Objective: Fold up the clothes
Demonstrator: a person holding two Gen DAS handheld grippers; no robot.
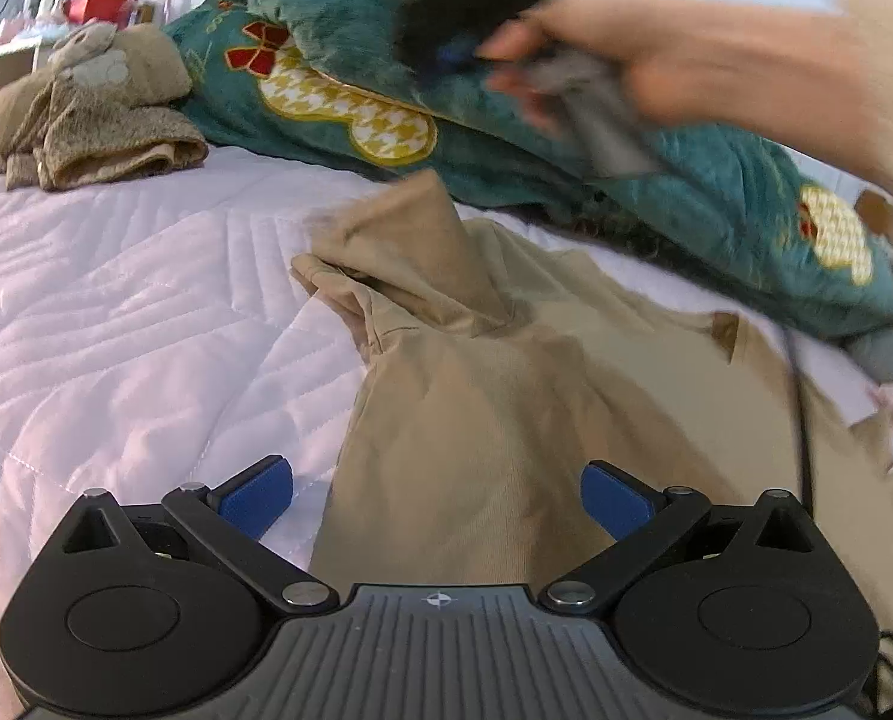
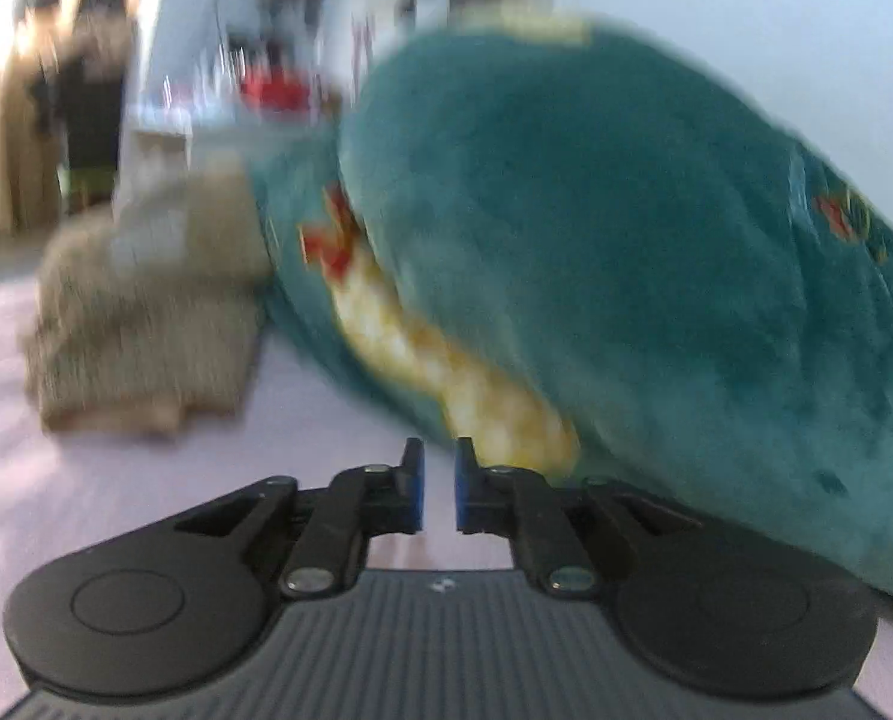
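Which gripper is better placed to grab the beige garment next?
Left, probably. The left gripper is open right over the beige garment; the right gripper is nearly shut, facing the teal blanket.

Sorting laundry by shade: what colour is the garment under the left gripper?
Tan garment; clearest in the left wrist view.

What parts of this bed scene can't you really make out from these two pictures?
- Left wrist view: the person's hand and the dark thing it grips, motion-blurred.
- Left wrist view: the tan garment, its near end hidden behind the gripper body.
- Right wrist view: the shelves behind the teal blanket, smeared by blur.
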